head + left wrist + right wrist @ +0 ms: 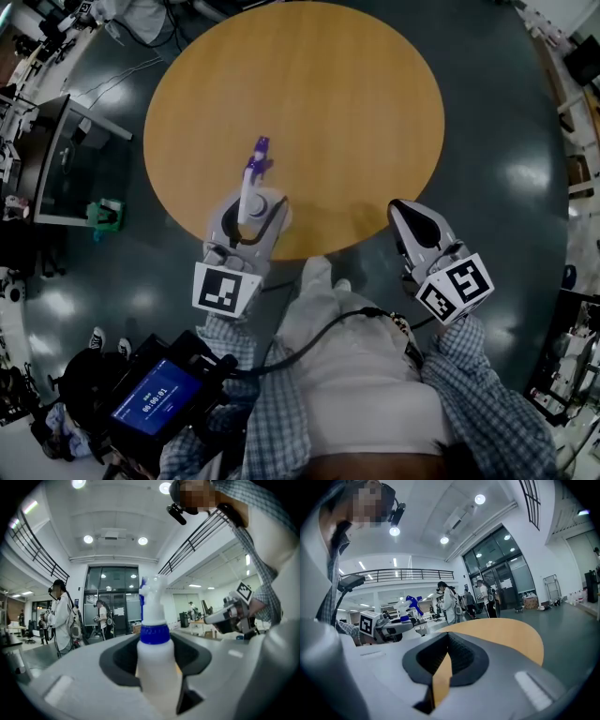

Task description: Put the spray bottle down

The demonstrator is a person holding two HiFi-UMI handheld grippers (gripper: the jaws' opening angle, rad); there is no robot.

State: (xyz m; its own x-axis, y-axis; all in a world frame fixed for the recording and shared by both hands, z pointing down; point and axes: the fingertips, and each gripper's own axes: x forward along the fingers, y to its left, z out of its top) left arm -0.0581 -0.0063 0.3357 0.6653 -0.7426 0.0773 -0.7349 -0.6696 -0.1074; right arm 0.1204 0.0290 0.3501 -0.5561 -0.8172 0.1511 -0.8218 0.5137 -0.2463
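Head view: left gripper (253,206) clamps a probably light, slippery plastic spray bottle (248,183) by its white body; right gripper (409,212) closed, empty.

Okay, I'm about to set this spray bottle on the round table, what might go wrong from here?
1. The left gripper holds the spray bottle close to the near edge of the table; released there, it may fall off.
2. The bottle is tall and narrow with the trigger head on top, so setting it down tilted could topple it.
3. The right gripper is shut, empty and off to the side, so it likely cannot steady the bottle.
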